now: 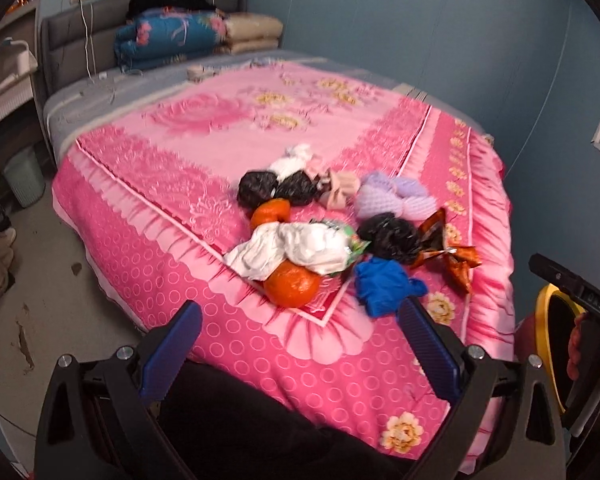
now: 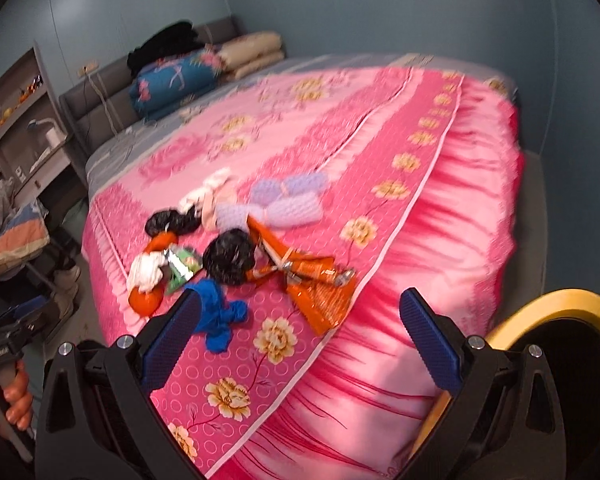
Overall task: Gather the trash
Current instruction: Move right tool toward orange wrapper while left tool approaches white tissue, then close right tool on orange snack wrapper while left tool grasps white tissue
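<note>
Holding both grippers spread wide and empty, my left gripper (image 1: 300,320) and right gripper (image 2: 300,312) hover at lower frame over the pink bedspread (image 1: 260,360). Trash pile (image 1: 320,240) sits mid-frame; the blue wad (image 1: 384,288) lies nearest.

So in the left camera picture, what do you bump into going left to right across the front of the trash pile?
Orange → blue bag → orange wrapper. The white bag, green wrapper and black bag overlap too much to place.
</note>
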`<action>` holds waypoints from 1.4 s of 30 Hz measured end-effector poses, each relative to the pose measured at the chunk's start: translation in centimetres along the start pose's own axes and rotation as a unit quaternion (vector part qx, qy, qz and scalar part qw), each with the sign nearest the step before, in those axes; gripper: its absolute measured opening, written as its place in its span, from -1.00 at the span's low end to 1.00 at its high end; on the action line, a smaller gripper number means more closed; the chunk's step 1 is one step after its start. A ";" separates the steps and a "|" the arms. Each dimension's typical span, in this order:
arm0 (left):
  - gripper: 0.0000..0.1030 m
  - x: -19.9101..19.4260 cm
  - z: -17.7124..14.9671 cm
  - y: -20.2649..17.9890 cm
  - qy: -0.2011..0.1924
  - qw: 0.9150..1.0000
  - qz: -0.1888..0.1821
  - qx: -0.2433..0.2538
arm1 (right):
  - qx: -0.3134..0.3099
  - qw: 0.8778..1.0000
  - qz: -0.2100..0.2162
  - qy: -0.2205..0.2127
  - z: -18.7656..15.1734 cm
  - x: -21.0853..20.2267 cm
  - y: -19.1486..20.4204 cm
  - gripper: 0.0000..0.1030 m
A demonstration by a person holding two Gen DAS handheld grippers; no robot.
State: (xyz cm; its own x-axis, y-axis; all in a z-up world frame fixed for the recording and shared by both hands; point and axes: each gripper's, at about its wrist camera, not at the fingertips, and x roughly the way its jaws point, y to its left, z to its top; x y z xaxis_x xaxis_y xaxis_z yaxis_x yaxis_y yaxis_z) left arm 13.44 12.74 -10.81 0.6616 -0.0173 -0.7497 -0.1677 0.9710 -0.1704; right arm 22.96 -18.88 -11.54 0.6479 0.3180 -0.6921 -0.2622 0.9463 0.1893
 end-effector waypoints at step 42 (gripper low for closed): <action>-0.46 16.7 4.4 4.5 0.124 0.984 -0.110 -0.060 | -0.110 0.983 0.013 0.148 3.8 16.7 3.7 -0.44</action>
State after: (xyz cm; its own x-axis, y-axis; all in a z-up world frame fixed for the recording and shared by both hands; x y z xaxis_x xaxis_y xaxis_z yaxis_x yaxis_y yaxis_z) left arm 26.96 17.85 -21.28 0.4945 -0.2963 -0.8171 -0.1346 0.9026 -0.4088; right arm 35.48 -9.82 -19.77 0.4109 0.2798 -0.8677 -0.4459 0.8918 0.0764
